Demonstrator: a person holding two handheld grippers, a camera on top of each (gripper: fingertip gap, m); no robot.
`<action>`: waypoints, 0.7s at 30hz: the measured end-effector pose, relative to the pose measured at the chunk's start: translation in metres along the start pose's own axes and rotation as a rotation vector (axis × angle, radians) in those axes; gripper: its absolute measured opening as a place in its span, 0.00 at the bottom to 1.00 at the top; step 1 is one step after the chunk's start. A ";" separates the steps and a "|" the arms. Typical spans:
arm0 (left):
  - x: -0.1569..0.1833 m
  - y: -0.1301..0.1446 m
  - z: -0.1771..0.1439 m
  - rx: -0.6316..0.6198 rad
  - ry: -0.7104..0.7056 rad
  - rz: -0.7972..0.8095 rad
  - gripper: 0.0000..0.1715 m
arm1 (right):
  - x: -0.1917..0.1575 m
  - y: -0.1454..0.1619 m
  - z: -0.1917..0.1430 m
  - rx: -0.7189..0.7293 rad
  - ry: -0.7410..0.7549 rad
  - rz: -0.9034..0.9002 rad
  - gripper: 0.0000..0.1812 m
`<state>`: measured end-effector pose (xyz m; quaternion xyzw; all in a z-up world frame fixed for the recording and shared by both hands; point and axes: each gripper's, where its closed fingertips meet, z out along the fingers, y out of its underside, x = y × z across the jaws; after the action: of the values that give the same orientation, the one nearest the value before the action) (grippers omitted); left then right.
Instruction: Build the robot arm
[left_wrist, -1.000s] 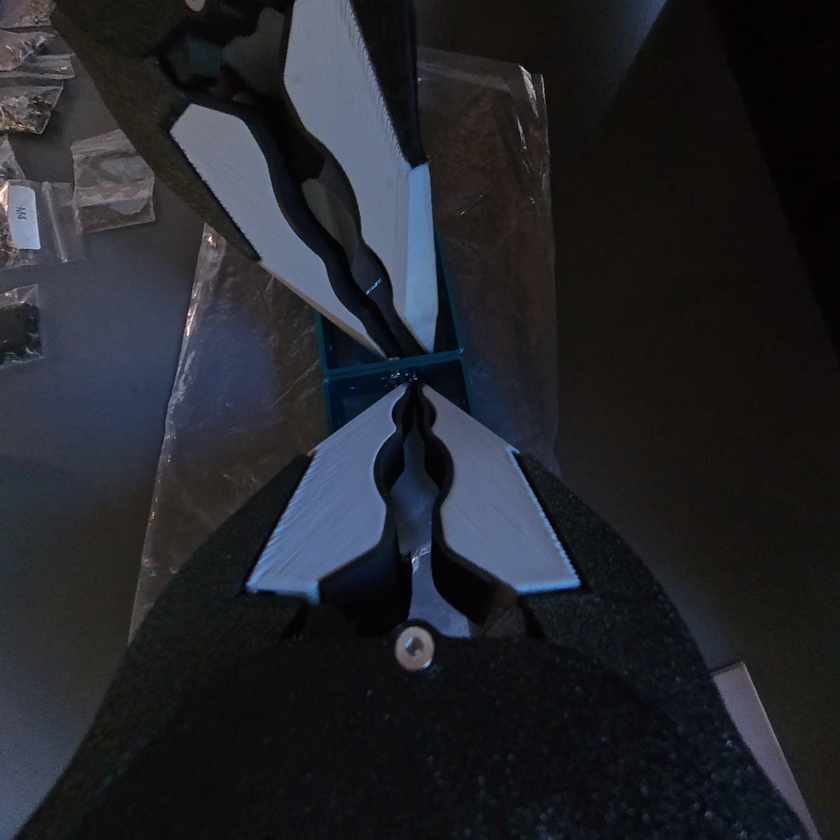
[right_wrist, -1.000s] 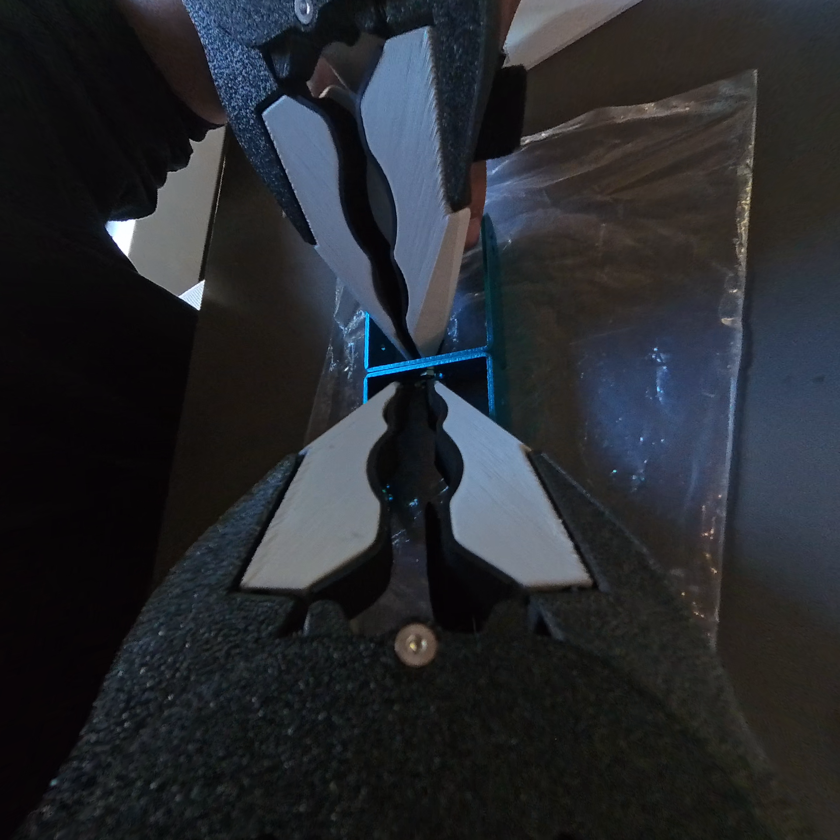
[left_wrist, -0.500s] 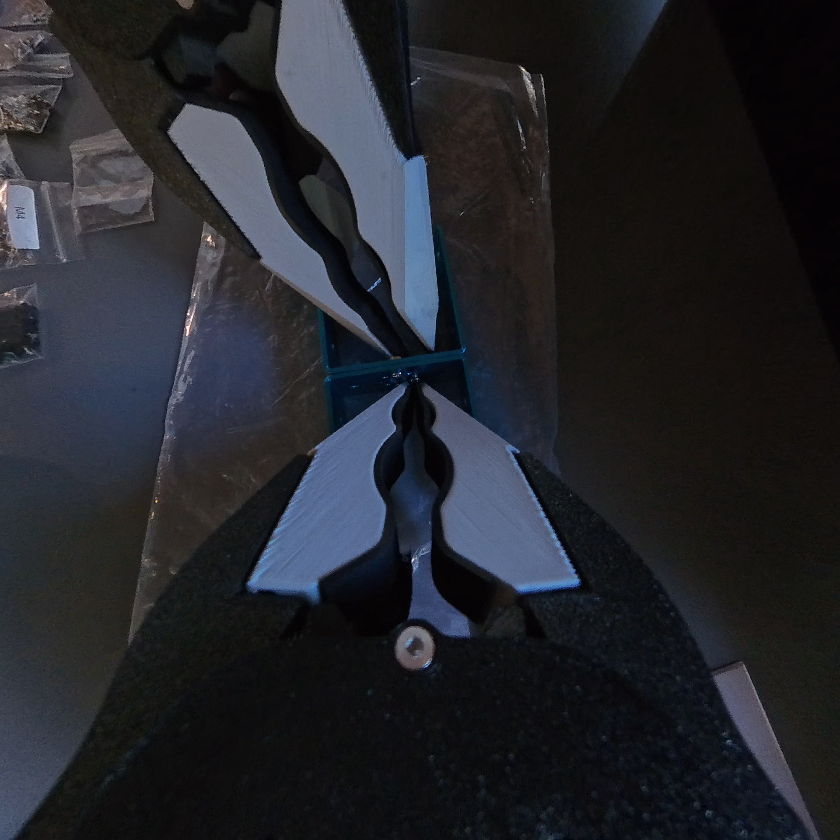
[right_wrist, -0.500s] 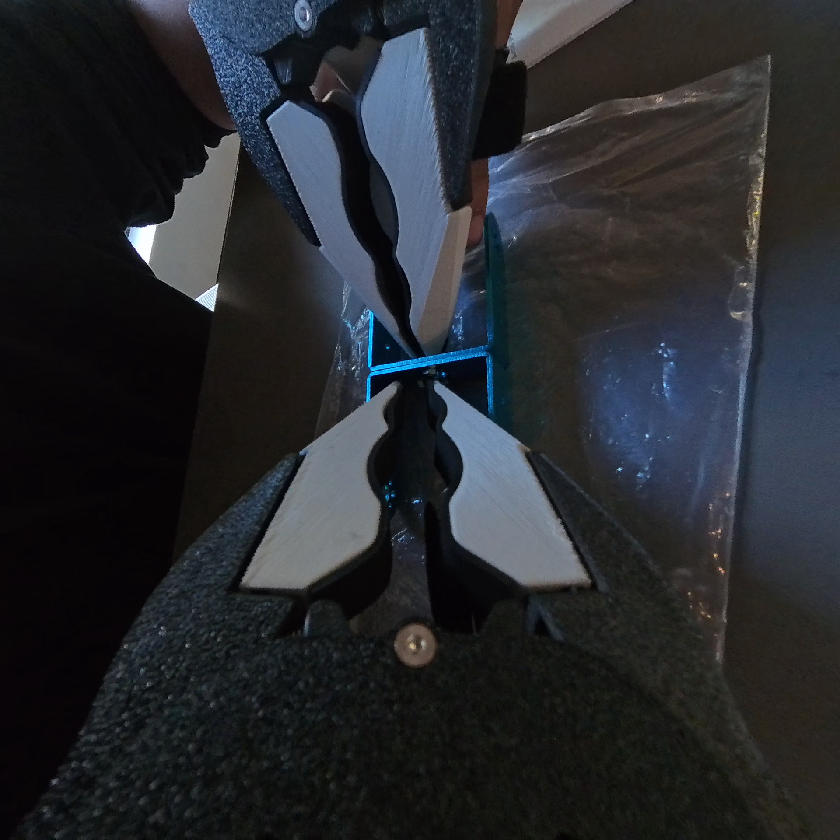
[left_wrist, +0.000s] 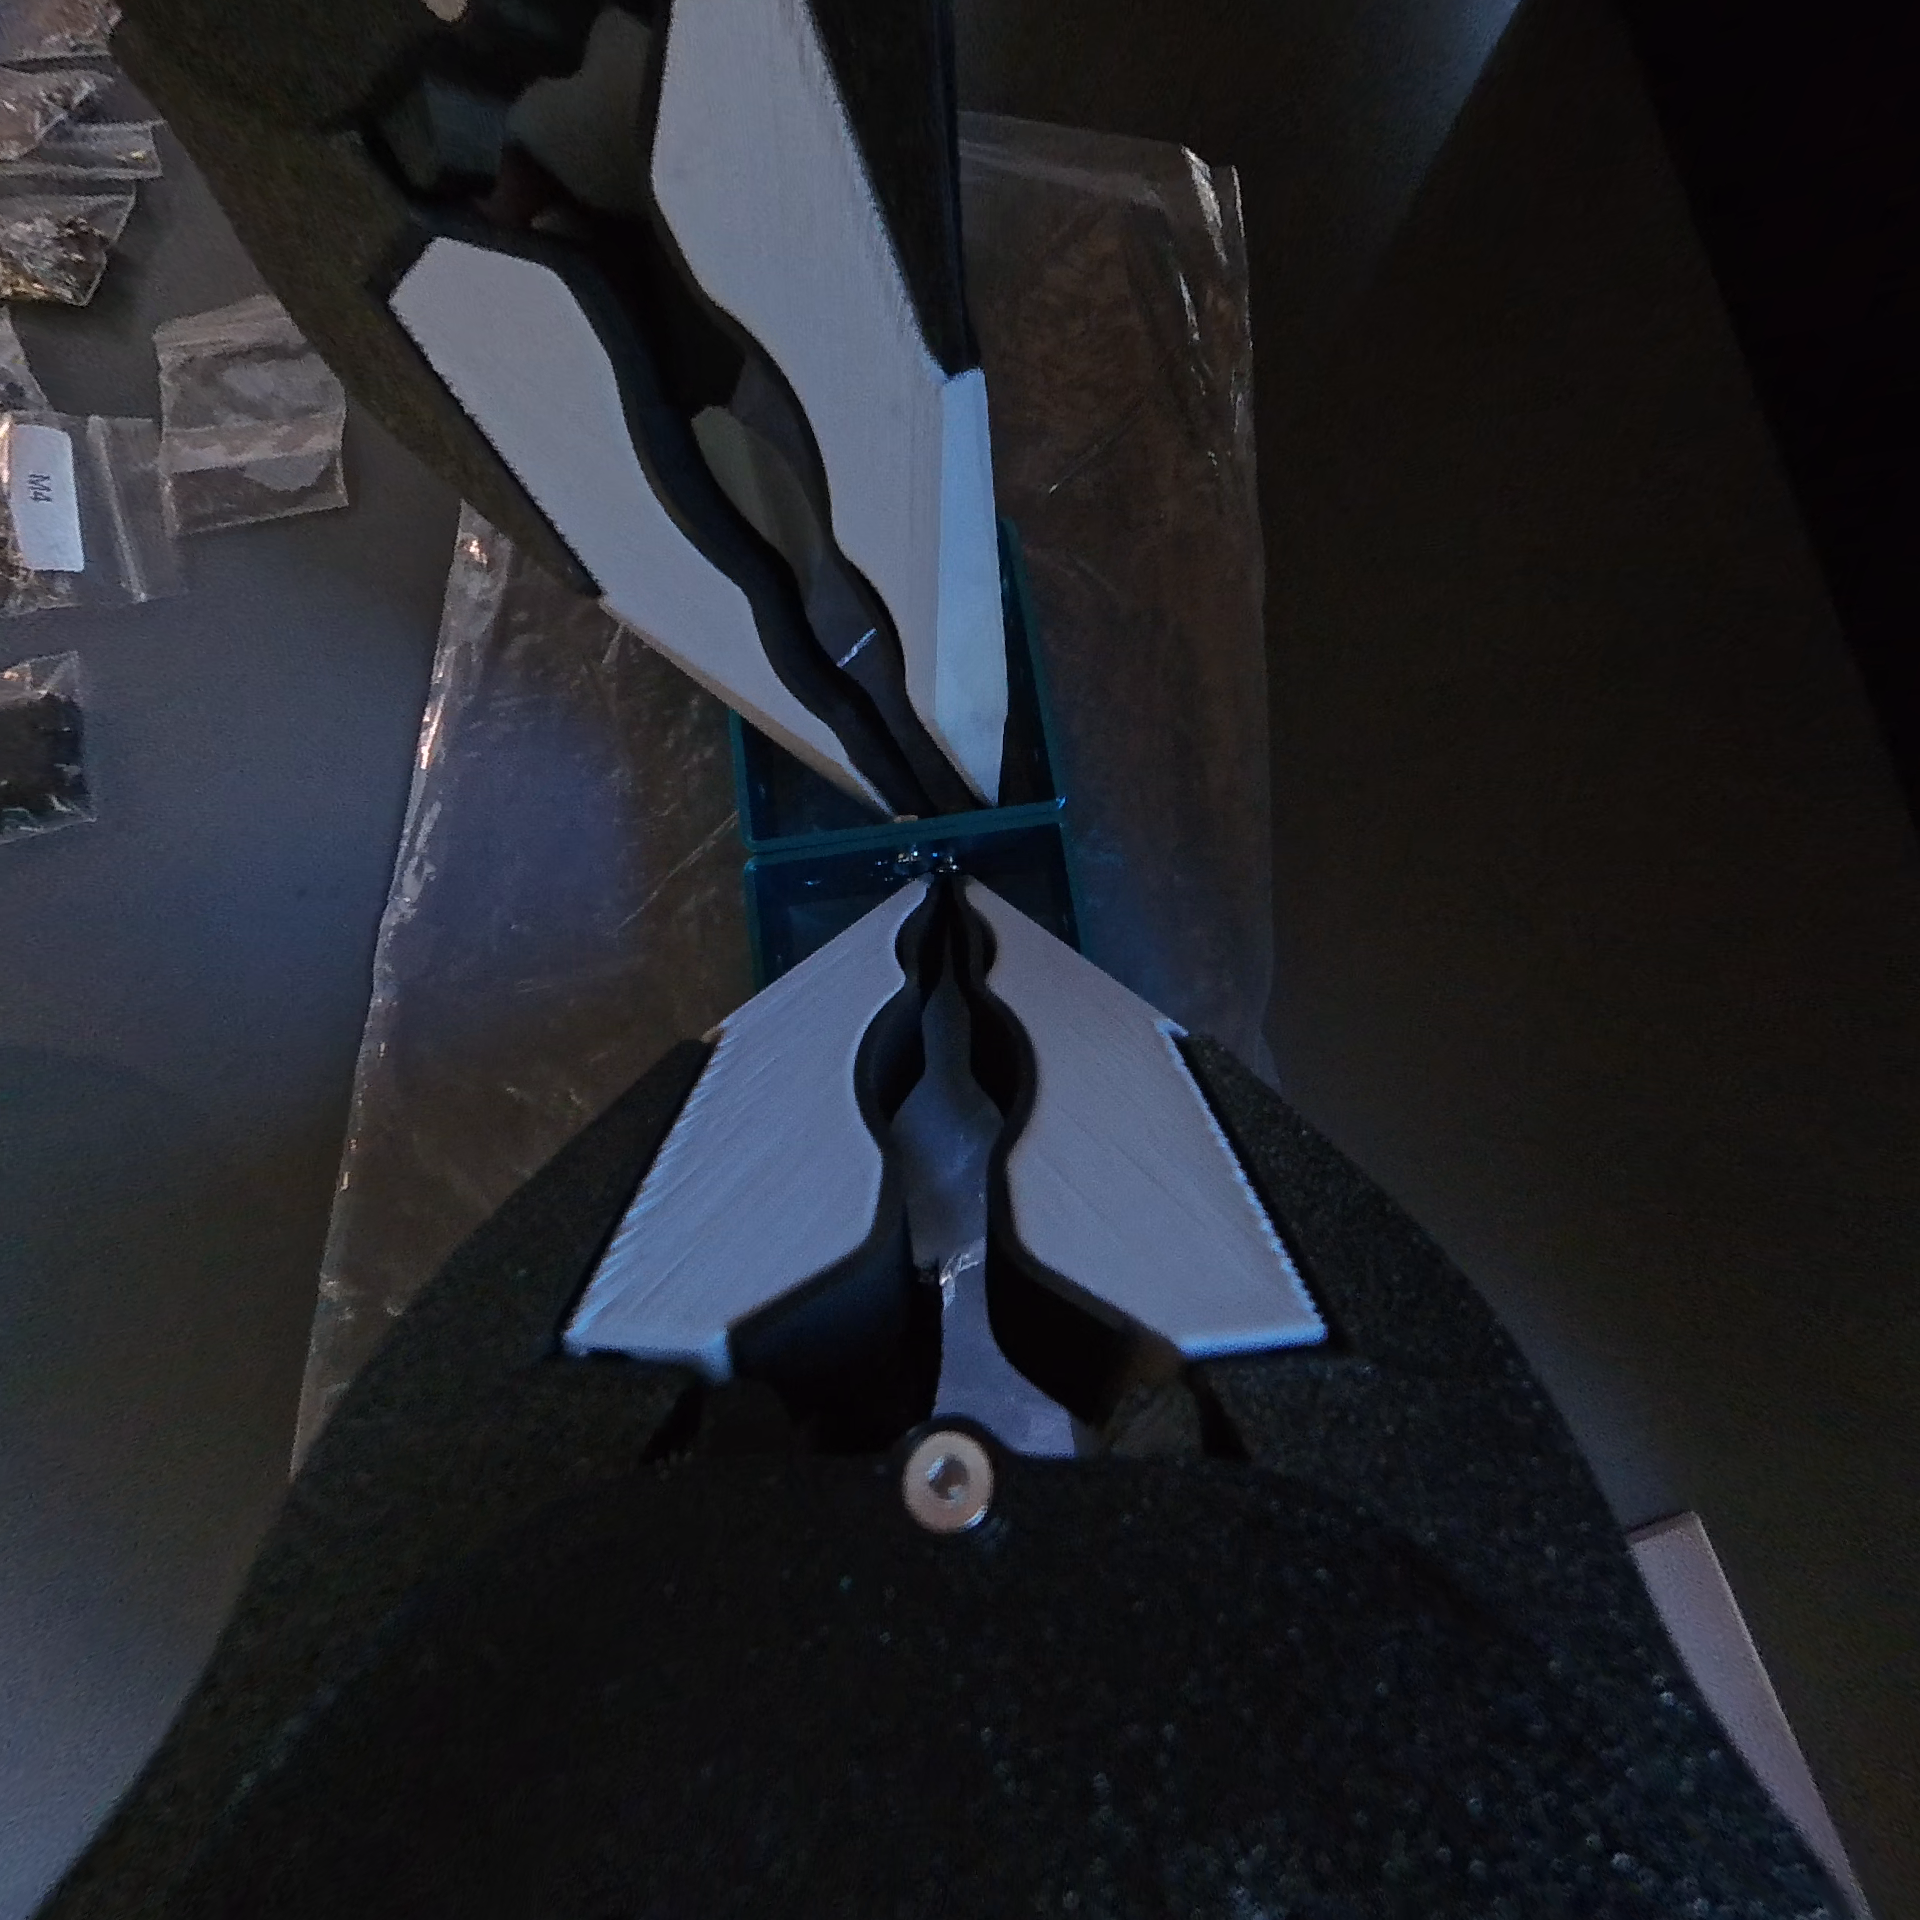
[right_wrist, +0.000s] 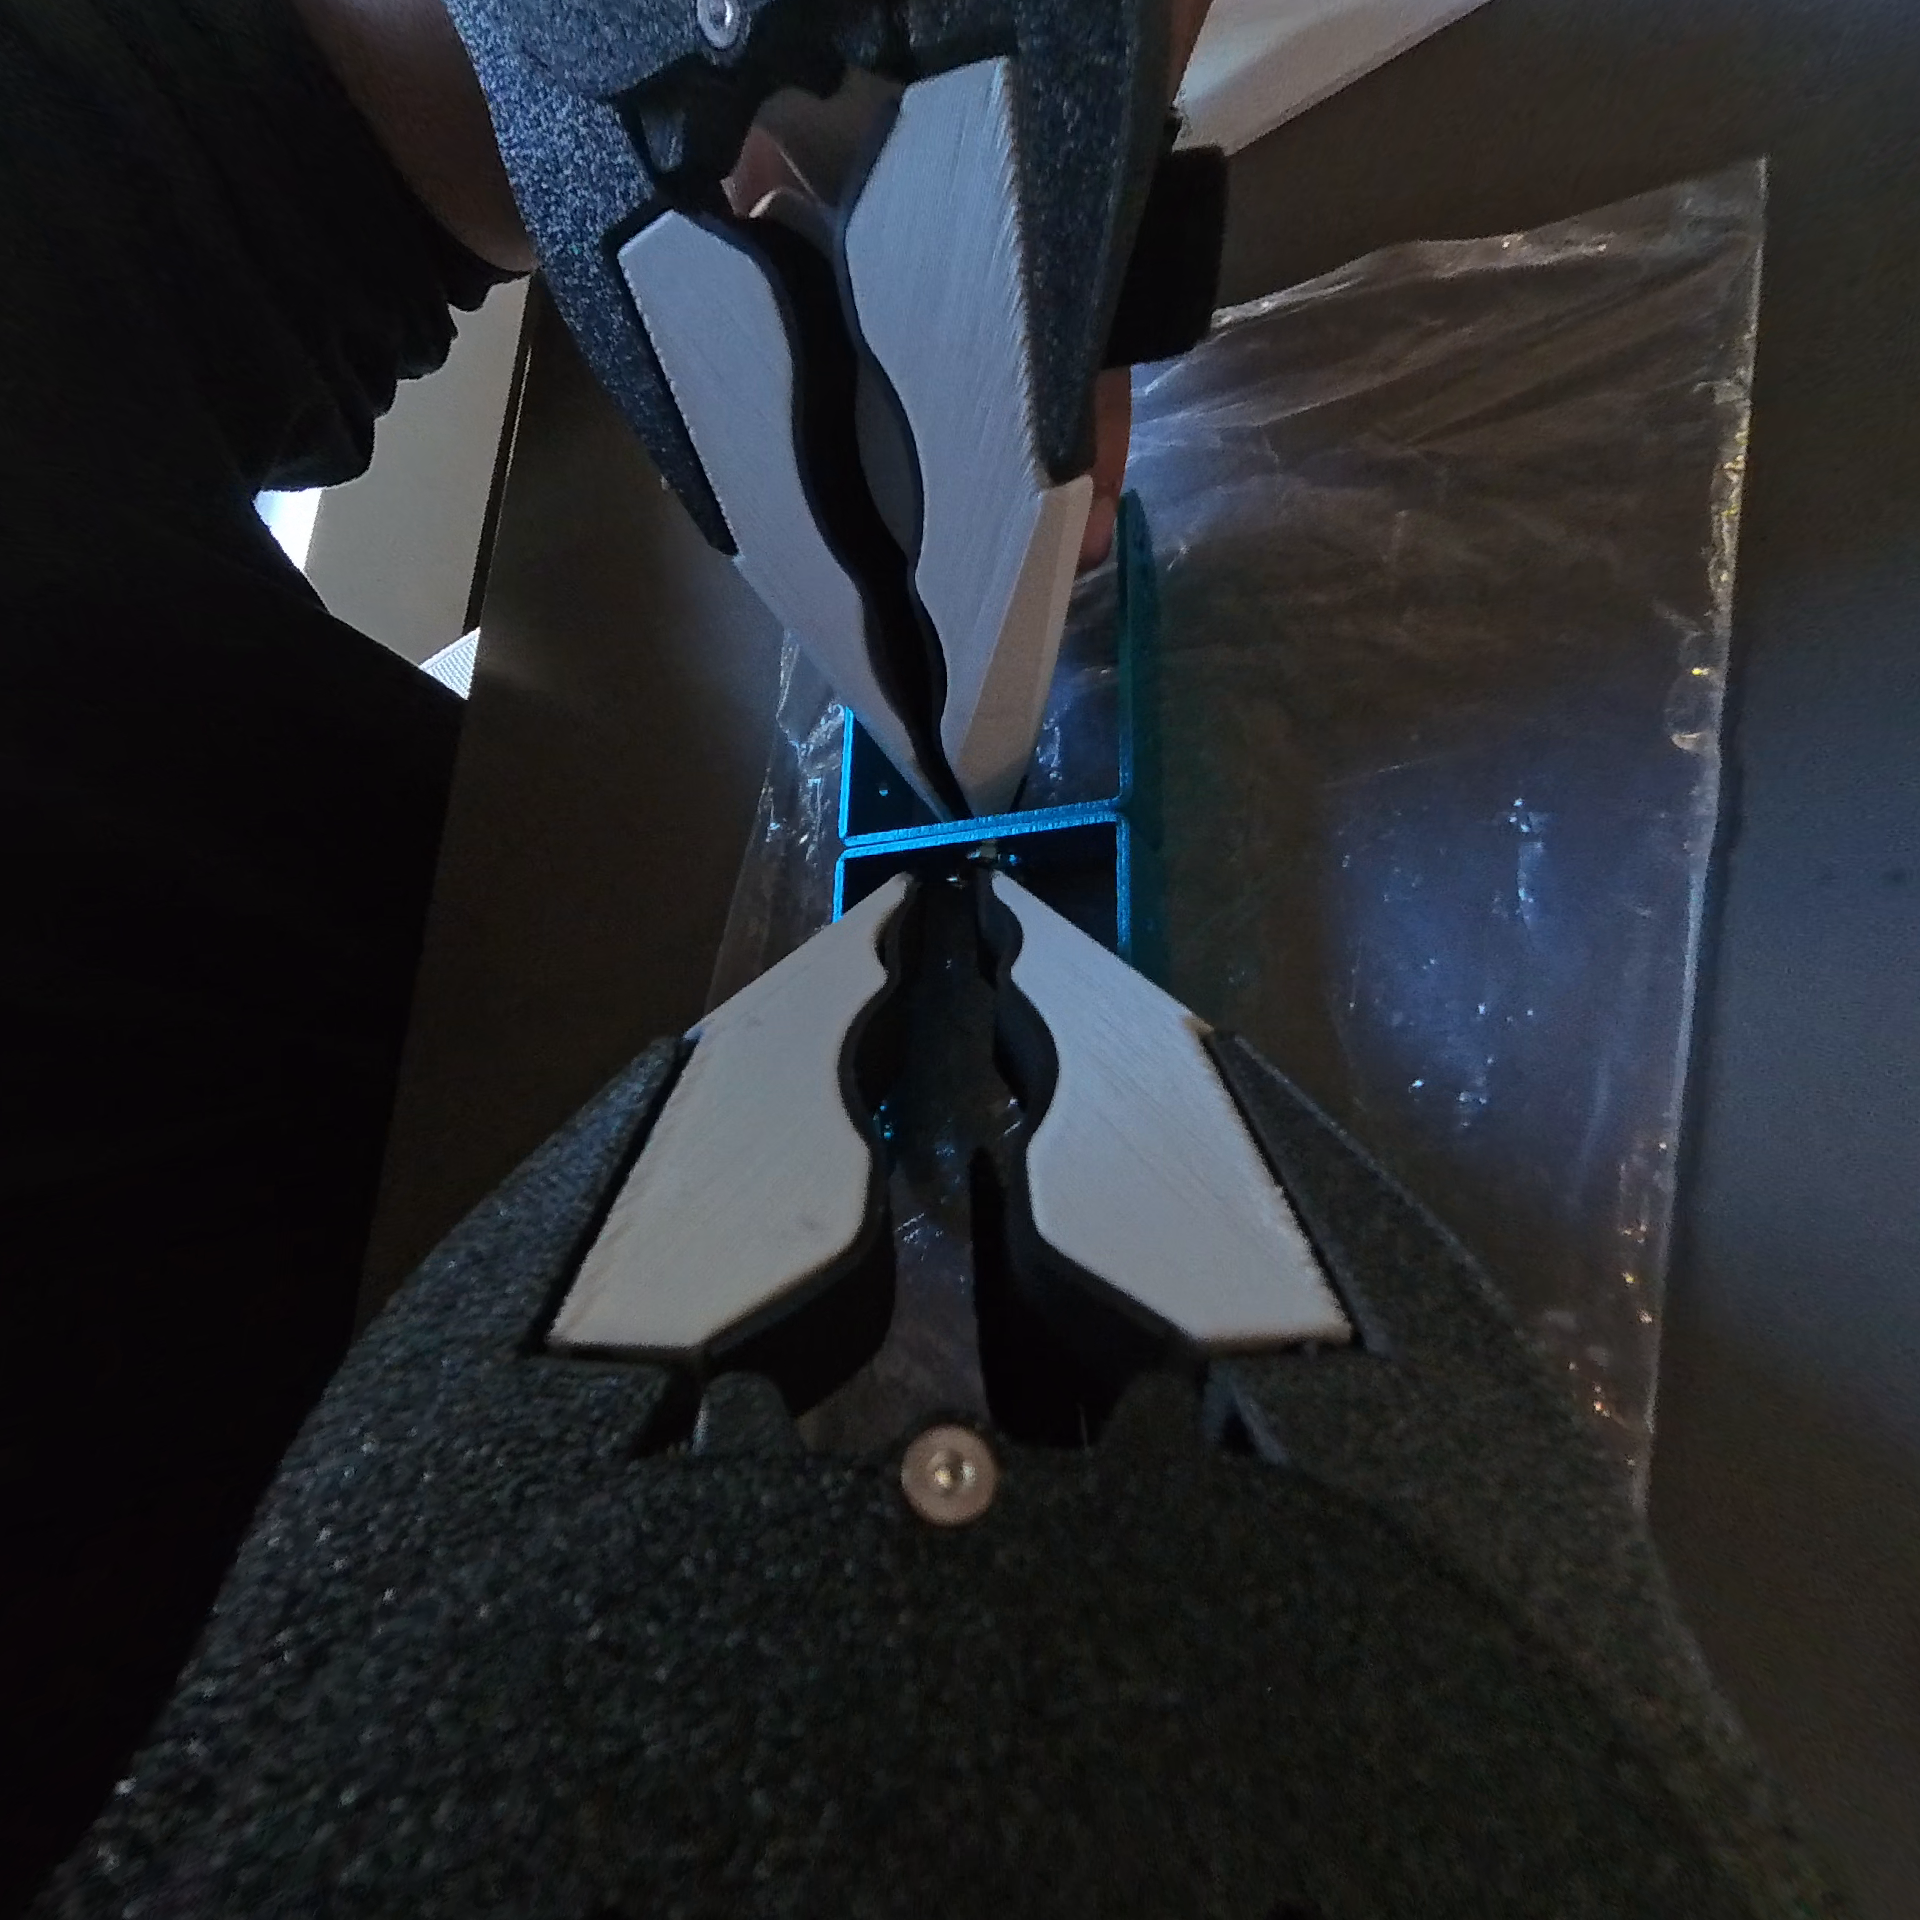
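Left gripper (left_wrist: 940, 883) pinched tight on a tiny dark fastener (left_wrist: 920, 858) at the blue metal bracket (left_wrist: 904, 831), right gripper (left_wrist: 940, 800) meeting it from 12 o'clock, fingers closed tip to tip, whether it grasps anything unclear, clear plastic bag (left_wrist: 540, 935) beneath, small parts bags (left_wrist: 249, 426) at 10 o'clock.

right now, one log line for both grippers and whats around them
left gripper: shut, tips at small screw on teal bracket | right gripper: shut, opposite side | under: clear plastic bag | far left: small parts bags
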<state>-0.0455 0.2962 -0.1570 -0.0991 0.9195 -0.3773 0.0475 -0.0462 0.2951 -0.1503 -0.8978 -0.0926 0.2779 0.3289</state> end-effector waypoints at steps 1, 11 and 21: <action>0.000 0.000 0.000 0.000 0.001 -0.001 0.00 | 0.000 0.000 0.000 -0.001 0.000 0.000 0.05; 0.000 0.000 0.000 -0.001 0.000 -0.001 0.00 | 0.003 -0.001 -0.002 -0.012 0.048 -0.037 0.07; 0.000 0.000 0.001 -0.003 -0.001 0.002 0.00 | 0.000 0.001 -0.001 -0.029 0.049 -0.058 0.06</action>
<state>-0.0456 0.2958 -0.1577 -0.0986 0.9202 -0.3757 0.0481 -0.0458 0.2942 -0.1503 -0.9059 -0.1146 0.2449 0.3258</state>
